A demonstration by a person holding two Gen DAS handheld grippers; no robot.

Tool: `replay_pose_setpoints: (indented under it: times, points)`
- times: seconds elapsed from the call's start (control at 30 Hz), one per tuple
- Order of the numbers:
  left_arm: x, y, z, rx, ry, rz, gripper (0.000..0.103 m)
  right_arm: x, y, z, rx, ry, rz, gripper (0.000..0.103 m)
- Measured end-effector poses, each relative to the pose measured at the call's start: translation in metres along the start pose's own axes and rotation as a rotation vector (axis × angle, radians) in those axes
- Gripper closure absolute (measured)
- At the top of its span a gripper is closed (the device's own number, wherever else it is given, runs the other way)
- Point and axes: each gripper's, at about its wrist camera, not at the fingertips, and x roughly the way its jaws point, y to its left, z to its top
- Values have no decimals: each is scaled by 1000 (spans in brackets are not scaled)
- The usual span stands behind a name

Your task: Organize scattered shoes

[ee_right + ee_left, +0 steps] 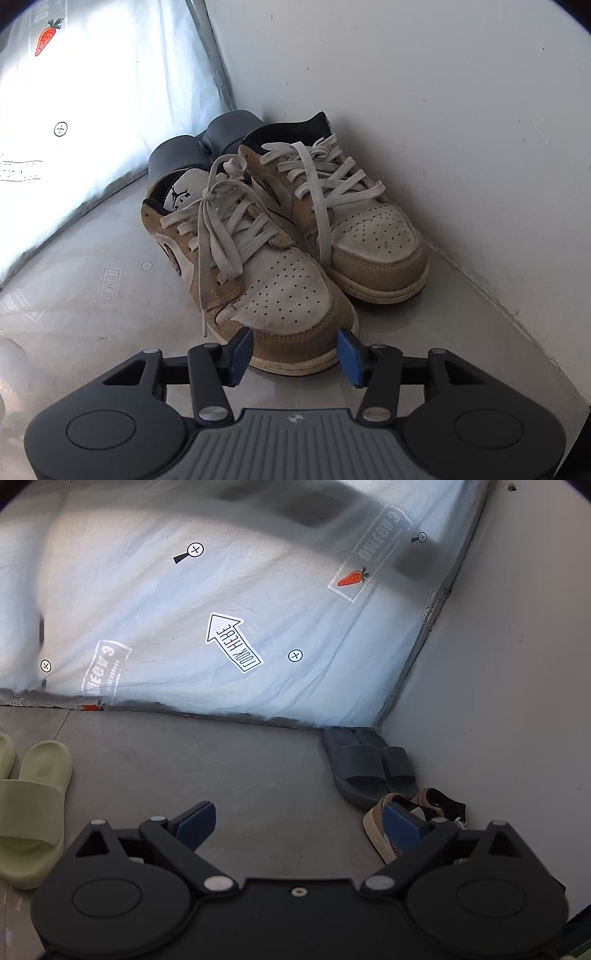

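Landmark: the white wall [443, 92], and everything is placed off it.
Tan sneakers [295, 236]: here they sit as a pair, side by side on the grey floor [92, 314], the farther one tight against the wall's foot, toes toward the right wrist camera, laces loose.
Dark slides [365, 764]: tucked in the corner where the wall meets the printed bed sheet [184, 609], just behind the sneakers, paired up.
Green slides [33, 805]: out on the floor, well apart from the wall, at the far left of the left wrist view.
Right gripper [295, 352]: jaws spread wide, blue pads either side of the near sneaker's toe, gripping nothing that I can see.
Left gripper [299, 823]: jaws wide apart and empty, over bare floor, well off the wall.
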Motion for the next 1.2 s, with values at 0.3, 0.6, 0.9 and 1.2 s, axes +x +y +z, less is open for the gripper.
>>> replay_pose_setpoints:
  times: [0.3,0.6,0.9,1.2]
  points:
    - [-19,17,-8,-48,-22,34,5,-32,59,0,-345,-180,72,51]
    - [-73,43,-26,-113,-72,143,5,-56,146,-24,-457,-121,369,17]
    - [-143,108,-57,-206,-67,289,5,-105,229,-103,-650,-37,564,17]
    - [-197,196,-56,-216,-64,335,5,-137,347,-166,-765,-56,660,17]
